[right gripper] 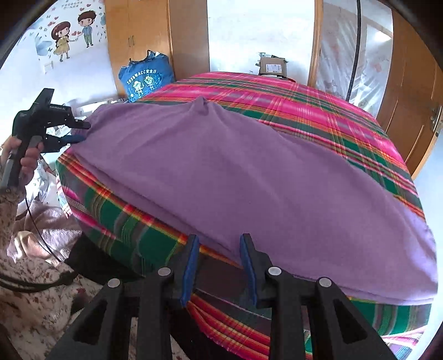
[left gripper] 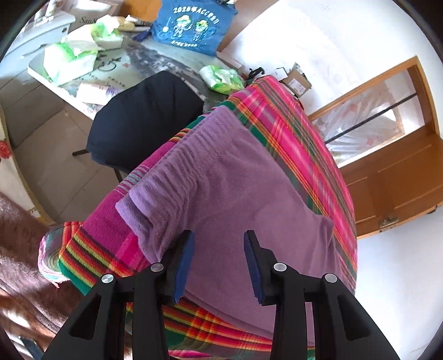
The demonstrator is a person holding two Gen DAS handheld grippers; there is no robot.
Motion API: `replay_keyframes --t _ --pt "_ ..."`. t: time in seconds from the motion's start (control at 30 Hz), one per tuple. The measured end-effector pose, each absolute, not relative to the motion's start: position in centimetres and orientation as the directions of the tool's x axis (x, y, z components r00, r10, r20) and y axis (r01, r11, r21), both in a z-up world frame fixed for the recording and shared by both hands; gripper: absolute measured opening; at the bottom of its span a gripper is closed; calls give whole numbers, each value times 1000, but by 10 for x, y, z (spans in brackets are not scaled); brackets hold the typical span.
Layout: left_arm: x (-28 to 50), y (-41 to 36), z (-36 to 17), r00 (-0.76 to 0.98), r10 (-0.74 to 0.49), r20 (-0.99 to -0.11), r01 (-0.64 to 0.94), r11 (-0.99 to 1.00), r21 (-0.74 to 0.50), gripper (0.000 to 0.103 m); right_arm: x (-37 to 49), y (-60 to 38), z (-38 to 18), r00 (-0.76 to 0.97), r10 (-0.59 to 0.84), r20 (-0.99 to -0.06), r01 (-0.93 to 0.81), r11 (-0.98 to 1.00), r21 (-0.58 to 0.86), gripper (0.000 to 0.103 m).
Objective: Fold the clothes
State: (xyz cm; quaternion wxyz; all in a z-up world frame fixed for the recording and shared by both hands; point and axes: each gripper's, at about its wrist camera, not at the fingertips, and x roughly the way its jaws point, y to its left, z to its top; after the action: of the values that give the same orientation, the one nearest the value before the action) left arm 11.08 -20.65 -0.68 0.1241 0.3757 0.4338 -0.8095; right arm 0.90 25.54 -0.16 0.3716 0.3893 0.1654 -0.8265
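Note:
A purple garment (left gripper: 235,177) (right gripper: 235,171) lies spread over a surface covered with a pink, green and orange plaid cloth (left gripper: 290,124) (right gripper: 290,99). In the left wrist view my left gripper (left gripper: 218,243) hovers over the garment's near part, jaws apart, blue pads (left gripper: 184,263) touching nothing. The right wrist view shows that same left gripper (right gripper: 80,131) at the garment's far left corner, jaws straddling the edge. My right gripper (right gripper: 219,241) stands open at the garment's near hem, which lies between its fingertips unpinched.
A black chair (left gripper: 144,116) stands beside the plaid surface, behind it a table (left gripper: 36,70) with green-white packets and a blue bag (left gripper: 191,25) (right gripper: 145,80). Wooden doors (left gripper: 401,166) and a cardboard box (right gripper: 272,66) lie beyond. A hand (right gripper: 26,157) holds the left gripper.

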Motion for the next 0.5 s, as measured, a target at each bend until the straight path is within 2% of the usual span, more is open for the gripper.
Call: replay_keyframes --t 0.1,0.2,0.4,0.5 --pt "111 -192 7 -709 125 -694 488 -623 -611 39 5 248 16 -389 -576 -718 774 -628 84 31" --pt "101 -170 15 -718 164 -677 431 -659 -617 39 -7 222 23 -399 -599 -694 783 -617 83 31" --pt "69 -103 14 -645 319 -695 266 -759 -594 39 -9 175 4 -369 -573 -732 812 -582 46 31" --pt "64 -73 8 -592 342 -730 196 -817 -542 39 1 168 -3 -374 -563 -737 820 -572 20 31"
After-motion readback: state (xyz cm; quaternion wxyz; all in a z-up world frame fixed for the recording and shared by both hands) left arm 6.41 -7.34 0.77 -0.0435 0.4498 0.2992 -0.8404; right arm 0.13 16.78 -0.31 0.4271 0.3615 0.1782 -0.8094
